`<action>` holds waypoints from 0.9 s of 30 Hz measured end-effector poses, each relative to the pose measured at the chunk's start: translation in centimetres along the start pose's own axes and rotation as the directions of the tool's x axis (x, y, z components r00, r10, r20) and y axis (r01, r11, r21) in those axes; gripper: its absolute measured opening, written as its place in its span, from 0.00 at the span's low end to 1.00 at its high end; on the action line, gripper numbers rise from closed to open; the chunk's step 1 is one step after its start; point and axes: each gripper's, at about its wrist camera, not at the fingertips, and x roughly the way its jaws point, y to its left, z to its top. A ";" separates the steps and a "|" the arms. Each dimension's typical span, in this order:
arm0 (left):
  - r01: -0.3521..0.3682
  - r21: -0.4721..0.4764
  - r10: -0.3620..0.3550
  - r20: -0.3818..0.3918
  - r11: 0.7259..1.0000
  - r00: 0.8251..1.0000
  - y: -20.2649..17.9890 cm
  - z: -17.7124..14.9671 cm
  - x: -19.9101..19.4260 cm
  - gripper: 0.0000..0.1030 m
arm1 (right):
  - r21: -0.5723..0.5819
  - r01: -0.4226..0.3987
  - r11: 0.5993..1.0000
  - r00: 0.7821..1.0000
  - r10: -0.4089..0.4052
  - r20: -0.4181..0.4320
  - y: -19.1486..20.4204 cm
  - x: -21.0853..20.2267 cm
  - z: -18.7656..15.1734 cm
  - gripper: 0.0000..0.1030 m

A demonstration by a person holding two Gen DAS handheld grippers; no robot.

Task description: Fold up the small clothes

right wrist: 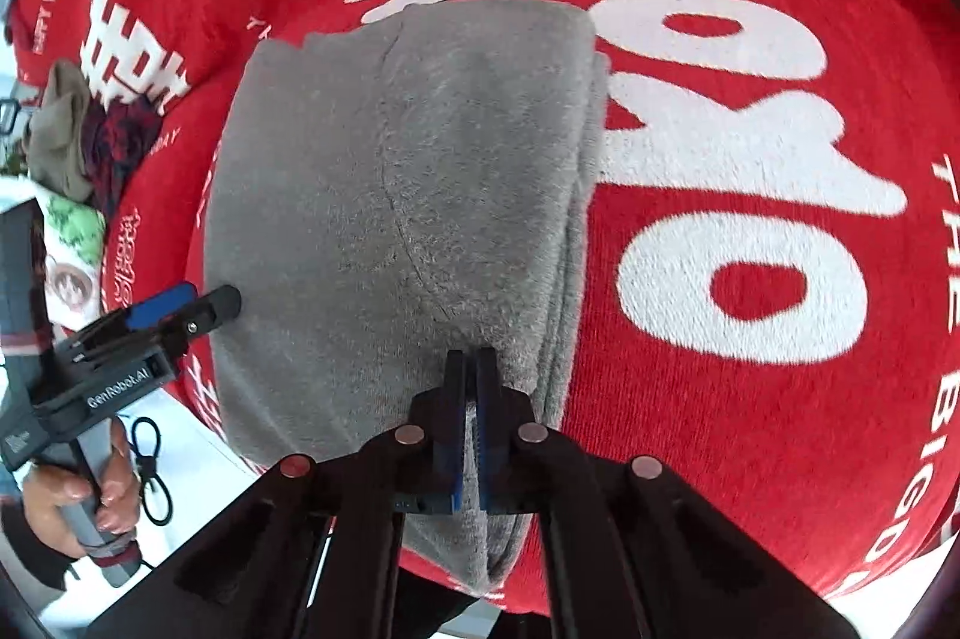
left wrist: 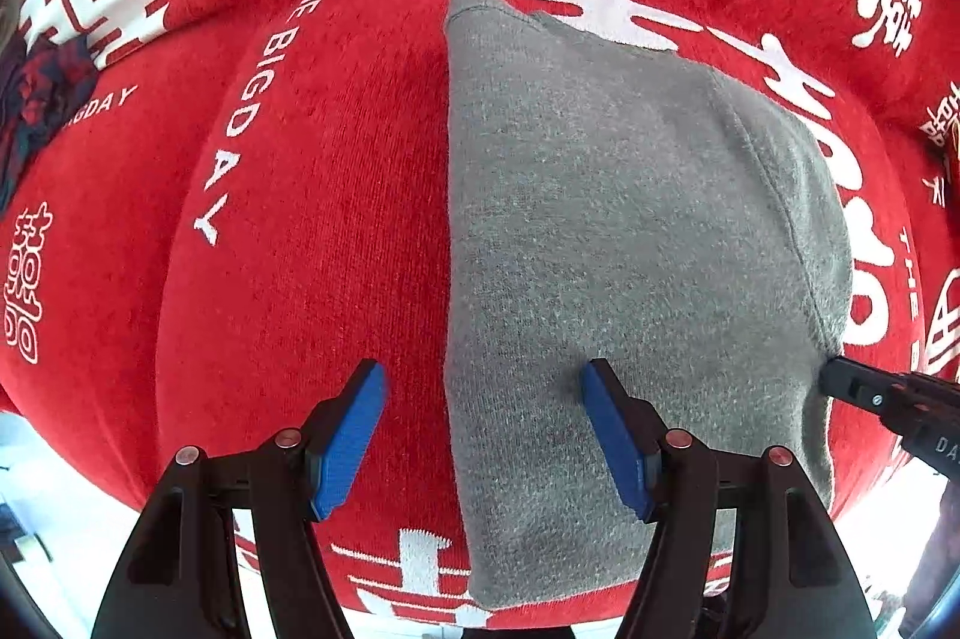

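Note:
A grey knit garment (left wrist: 606, 243) lies folded in a flat stack on a red cloth with white lettering (left wrist: 312, 231). My left gripper (left wrist: 483, 393) is open above the garment's left edge, one blue pad over the red cloth and one over the grey fabric. In the right wrist view the garment (right wrist: 390, 195) shows several layers along its right side. My right gripper (right wrist: 471, 360) has its pads pressed together over the garment's near part; whether fabric is pinched between them I cannot tell. The left gripper also shows in the right wrist view (right wrist: 201, 300), at the garment's left edge.
A pile of other small clothes, dark red and olive, (right wrist: 96, 135) lies at the far left of the red cloth. It also shows in the left wrist view (left wrist: 42, 99). The right gripper's black tip (left wrist: 864, 387) touches the garment's right edge. The table's near edge lies just under both grippers.

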 end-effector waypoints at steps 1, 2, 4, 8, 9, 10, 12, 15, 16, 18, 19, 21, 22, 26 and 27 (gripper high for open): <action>-0.001 -0.001 0.001 -0.003 1.000 1.000 0.0 0.0 -0.1 0.67 | 0.003 0.000 1.000 1.000 0.000 -0.005 0.0 -0.2 -0.1 0.00; -0.002 -0.006 0.002 -0.007 1.000 1.000 0.0 0.0 -0.2 0.67 | 0.011 -0.003 1.000 1.000 0.003 -0.010 -0.1 -0.4 -0.2 0.01; -0.003 -0.015 0.003 -0.013 1.000 1.000 0.0 0.0 -0.5 0.67 | 0.035 -0.012 0.999 1.000 0.012 -0.017 -0.4 -0.8 -0.3 0.01; -0.009 -0.014 0.009 -0.024 1.000 1.000 0.0 -0.2 -1.2 0.67 | 0.078 -0.008 0.997 1.000 0.009 -0.020 -0.4 -2.1 -1.1 0.02; -0.009 -0.013 0.009 -0.026 1.000 1.000 0.0 -0.2 -1.4 0.67 | 0.084 -0.006 0.996 1.000 0.008 -0.021 -0.3 -2.4 -1.2 0.02; -0.010 -0.012 0.009 -0.028 1.000 1.000 0.0 -0.3 -1.6 0.67 | 0.088 -0.003 0.996 1.000 0.005 -0.020 -0.1 -2.6 -1.2 0.02; -0.013 -0.011 0.013 -0.032 1.000 0.999 0.0 -0.3 -2.3 0.67 | 0.092 0.004 0.996 1.000 -0.003 -0.018 0.2 -3.2 -1.3 0.02; -0.017 -0.011 0.017 -0.035 1.000 0.999 0.0 -0.4 -3.4 0.67 | 0.095 0.015 0.995 1.000 -0.014 -0.013 0.9 -4.5 -1.5 0.06; -0.015 -0.011 0.015 -0.038 1.000 0.999 0.0 -0.4 -3.7 0.67 | 0.098 0.021 0.995 1.000 -0.019 -0.012 1.1 -4.8 -1.4 0.06; -0.001 -0.016 0.000 -0.047 1.000 0.999 0.0 -0.5 -4.6 0.67 | 0.105 0.021 0.994 1.000 -0.021 -0.010 1.5 -5.4 -1.4 0.06; 0.008 -0.018 -0.009 -0.046 1.000 0.999 0.1 -0.5 -5.0 0.67 | 0.110 0.023 0.994 1.000 -0.022 -0.008 1.8 -5.7 -1.4 0.06; 0.011 -0.018 -0.012 -0.040 1.000 0.999 0.2 -0.7 -5.9 0.78 | 0.112 0.027 0.993 1.000 -0.027 -0.005 2.3 -6.3 -1.3 0.06; 0.013 -0.020 -0.014 -0.034 1.000 0.999 0.2 -0.7 -6.3 0.86 | 0.110 0.031 0.993 1.000 -0.031 -0.004 2.6 -6.6 -1.2 0.06; 0.017 -0.018 -0.017 -0.011 1.000 1.000 0.5 -0.9 -8.4 0.96 | 0.103 0.045 0.994 0.999 -0.045 -0.003 3.8 -7.6 -1.2 0.06; 0.010 -0.016 -0.010 -0.011 1.000 1.000 0.5 -0.9 -8.8 0.96 | 0.103 0.051 0.993 0.999 -0.051 -0.003 4.0 -7.8 -1.2 0.06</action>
